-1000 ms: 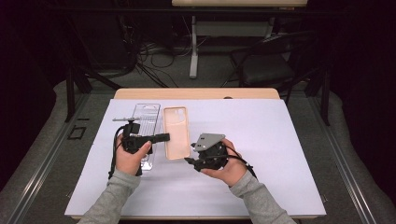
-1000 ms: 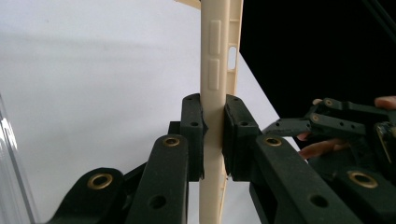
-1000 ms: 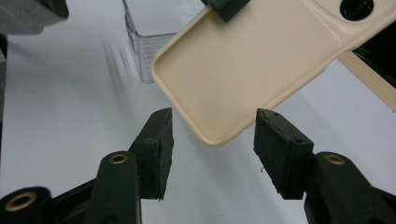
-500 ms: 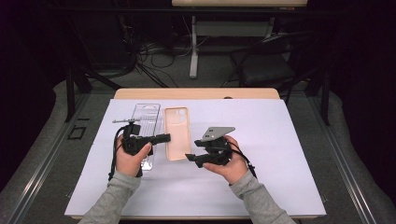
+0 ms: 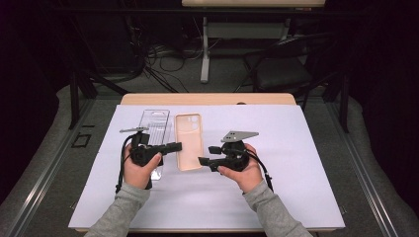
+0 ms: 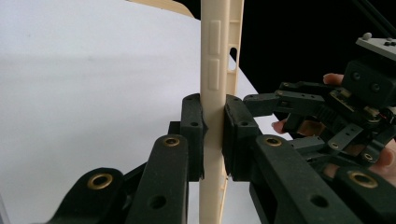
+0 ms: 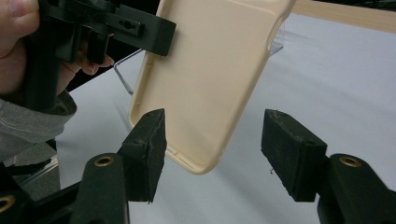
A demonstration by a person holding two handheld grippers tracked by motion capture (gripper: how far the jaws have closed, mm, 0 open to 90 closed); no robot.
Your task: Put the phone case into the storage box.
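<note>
A beige phone case lies lengthwise on the white sheet, its near end raised a little. My left gripper is shut on the case's left edge; in the left gripper view the pads pinch the case's thin side wall. My right gripper points left at the case's near right corner. In the right gripper view it stands open, its pads on either side of the case's rounded corner without touching it. The left gripper shows at the upper left.
A clear plastic package shell lies flat just left of the case, partly under my left hand. The white sheet covers a wooden table. Dark floor, cables and a chair lie beyond the far edge.
My right gripper has rolled and lifted slightly, its grey plate now higher, and it has edged toward the case's near corner. The left gripper keeps its hold on the case.
</note>
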